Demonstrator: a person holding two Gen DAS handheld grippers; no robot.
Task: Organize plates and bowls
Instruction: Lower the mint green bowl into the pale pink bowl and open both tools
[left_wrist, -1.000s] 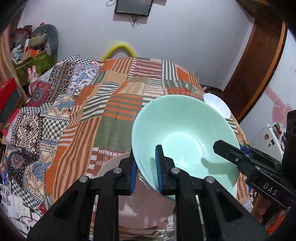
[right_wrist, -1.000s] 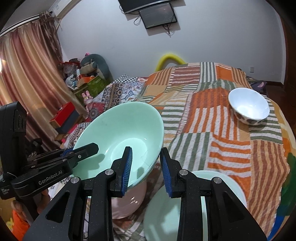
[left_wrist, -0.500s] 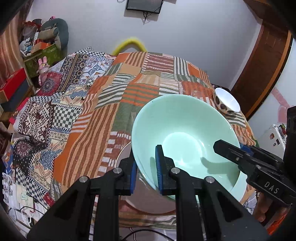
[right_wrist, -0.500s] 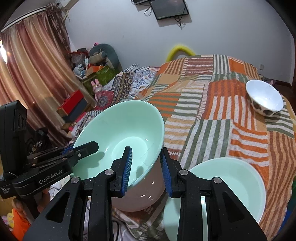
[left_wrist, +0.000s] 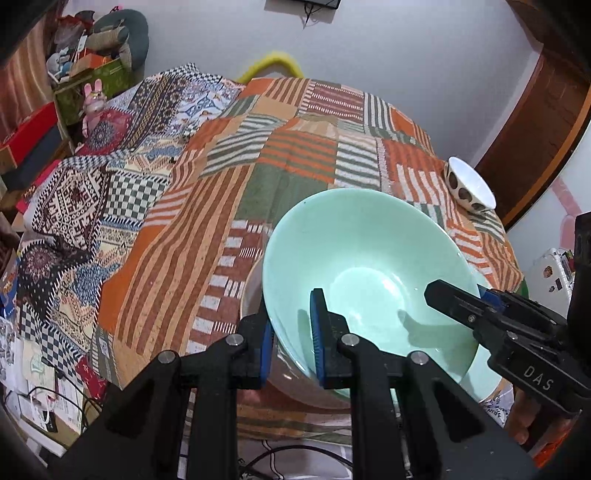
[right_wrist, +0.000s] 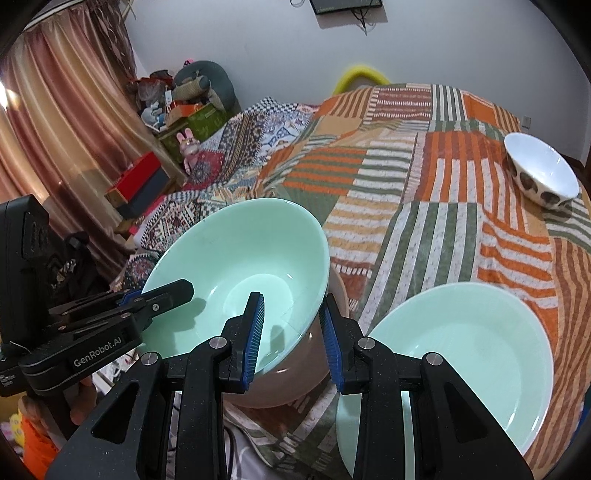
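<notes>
A large mint-green bowl hangs tilted between both grippers. My left gripper is shut on its near rim, one pad inside and one outside. My right gripper is shut on the rim's opposite side and shows in the left wrist view. My left gripper appears at the left of the right wrist view. Directly under the held bowl a pink bowl sits on the bed; whether the two touch I cannot tell. A second mint-green bowl sits to its right.
A small white bowl with brown spots sits far right on the patchwork quilt. Boxes and toys pile up by the curtain at the left. Cables lie on the floor below the bed's near edge.
Both grippers have come down and toward the near edge of the bed with the mint-green bowl, which now hangs closer over the pink bowl. The second mint-green bowl shows more fully.
</notes>
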